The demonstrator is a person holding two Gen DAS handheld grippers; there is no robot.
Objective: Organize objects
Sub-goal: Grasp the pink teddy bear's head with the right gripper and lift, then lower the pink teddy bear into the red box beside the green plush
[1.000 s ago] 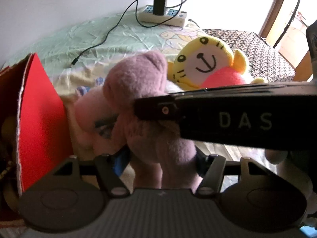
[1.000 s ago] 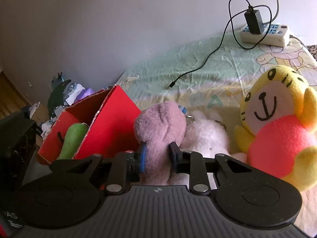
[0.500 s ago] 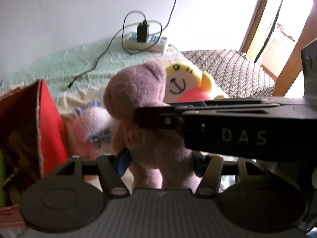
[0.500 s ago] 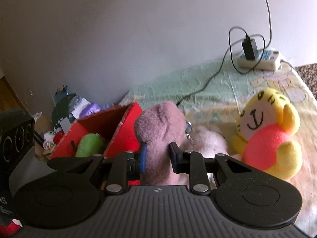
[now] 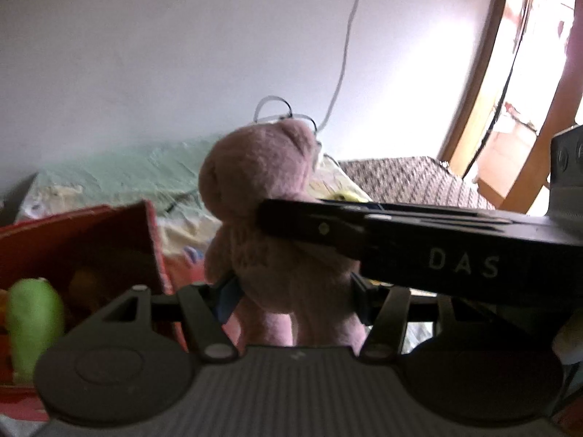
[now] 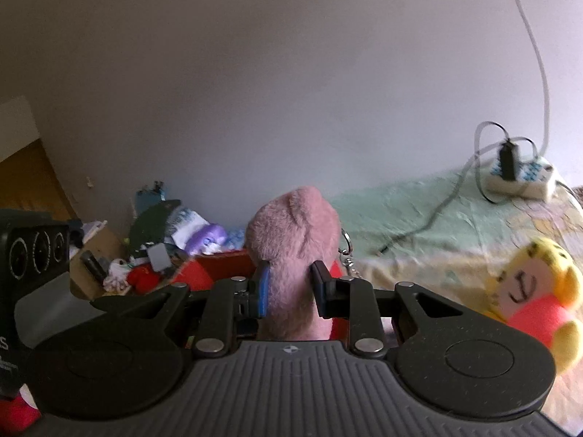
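Observation:
A pink plush bear (image 5: 262, 189) hangs above the bed, held by both grippers. My left gripper (image 5: 293, 291) is shut on its lower body, just above the legs. Across the left wrist view runs a black finger (image 5: 313, 225) of the right gripper, pressed against the bear's neck. In the right wrist view my right gripper (image 6: 289, 287) is shut on the bear (image 6: 295, 225) below its head. A red cardboard box (image 5: 91, 233) stands open to the left with a green plush (image 5: 32, 313) inside. A yellow tiger plush (image 6: 532, 291) lies on the bed at the right.
A white power strip (image 6: 521, 178) with a plugged charger and cables sits at the back of the green bedsheet (image 6: 419, 211). Clutter (image 6: 164, 233) is piled by the wall beyond the red box (image 6: 222, 262). A patterned seat (image 5: 408, 178) stands near the doorway.
Both grippers have risen with the pink bear, lifting it off the bed. The white plush and the tiger have dropped low or out of view, and the red box sits lower in both views.

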